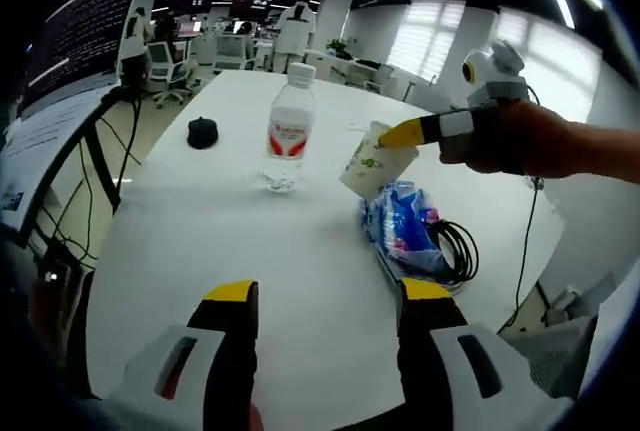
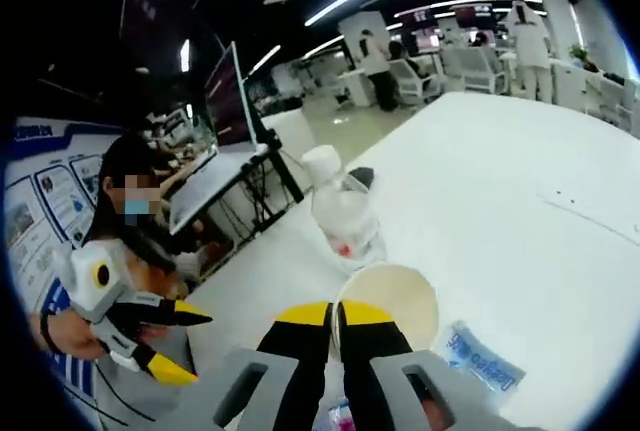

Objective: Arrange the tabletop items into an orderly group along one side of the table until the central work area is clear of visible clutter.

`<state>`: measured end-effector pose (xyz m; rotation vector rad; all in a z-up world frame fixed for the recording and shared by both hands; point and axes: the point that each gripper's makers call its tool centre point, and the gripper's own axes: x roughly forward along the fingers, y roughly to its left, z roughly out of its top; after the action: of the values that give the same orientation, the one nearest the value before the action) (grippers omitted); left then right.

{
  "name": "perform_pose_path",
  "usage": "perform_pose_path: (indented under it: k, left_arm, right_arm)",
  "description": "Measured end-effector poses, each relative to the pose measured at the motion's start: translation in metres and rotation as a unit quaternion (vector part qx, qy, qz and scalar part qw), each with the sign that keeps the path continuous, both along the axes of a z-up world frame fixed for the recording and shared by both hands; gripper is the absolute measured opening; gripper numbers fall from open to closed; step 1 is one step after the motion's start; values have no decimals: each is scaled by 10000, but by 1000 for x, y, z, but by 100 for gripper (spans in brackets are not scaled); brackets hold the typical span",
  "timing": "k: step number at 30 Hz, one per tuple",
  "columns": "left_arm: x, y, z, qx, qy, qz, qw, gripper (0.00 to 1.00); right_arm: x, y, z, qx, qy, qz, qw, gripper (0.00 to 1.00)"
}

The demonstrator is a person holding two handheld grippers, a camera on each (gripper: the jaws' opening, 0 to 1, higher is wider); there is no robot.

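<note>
Left gripper view: the left gripper (image 1: 327,296) hovers over the white table (image 1: 250,241), its yellow-tipped jaws spread apart and grasping nothing. Ahead, a clear water bottle (image 1: 288,129) with a white cap stands upright near the table's middle; a small black object (image 1: 202,132) lies to its left, well apart. The right gripper (image 1: 400,135) enters from the right, clenched on the rim of a tilted paper cup (image 1: 373,161). Just below the cup, a blue plastic packet (image 1: 402,228) lies on a coiled black cable (image 1: 458,250).

Right gripper view: the right gripper (image 2: 335,323) pinches the cup's (image 2: 390,296) rim, with the bottle (image 2: 343,209) just beyond. The left gripper (image 2: 183,343) appears at lower left, its jaws parted.
</note>
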<state>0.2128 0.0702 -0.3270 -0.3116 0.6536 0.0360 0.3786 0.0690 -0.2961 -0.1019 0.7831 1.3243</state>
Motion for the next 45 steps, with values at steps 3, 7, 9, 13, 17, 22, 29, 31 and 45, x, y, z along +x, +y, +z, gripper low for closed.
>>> perform_pose_path:
  k: [3,7,9,13,17,22,29,31,45]
  left_arm:
    - [1,1,2,14,-15,-4,10000,56]
    - [1,3,5,30,-47,40,10000,55]
    - [0,6,4,47,-52,50,10000,54]
    - [-1,11,3,70,-27,58,10000,54]
    - [-2,11,3,85,-7,63,9999,54]
    - [-5,14,0,103,48,56,9999,54]
    - [-7,14,-3,76,51,42,9999,53]
    - [-7,15,-2,84,28,37,10000,53]
    - [-5,15,0,69,-47,10,10000,53]
  right_arm:
    - [2,7,-14,-213,-118,36,9997,0]
    - [5,12,-30,-596,-429,235,9970,0]
    - [4,19,-36,-675,-508,405,9956,0]
    - [-1,28,-48,-766,-781,749,9912,0]
    - [-3,30,-63,-1219,-1750,1480,9657,0]
    - [1,33,-67,-1333,-2026,1619,9565,0]
    - [10,36,-74,-1449,-2353,1715,9456,1]
    - [16,37,-73,-1476,-2349,1665,9462,1]
    - [32,35,-72,-1618,-2396,1502,9454,19]
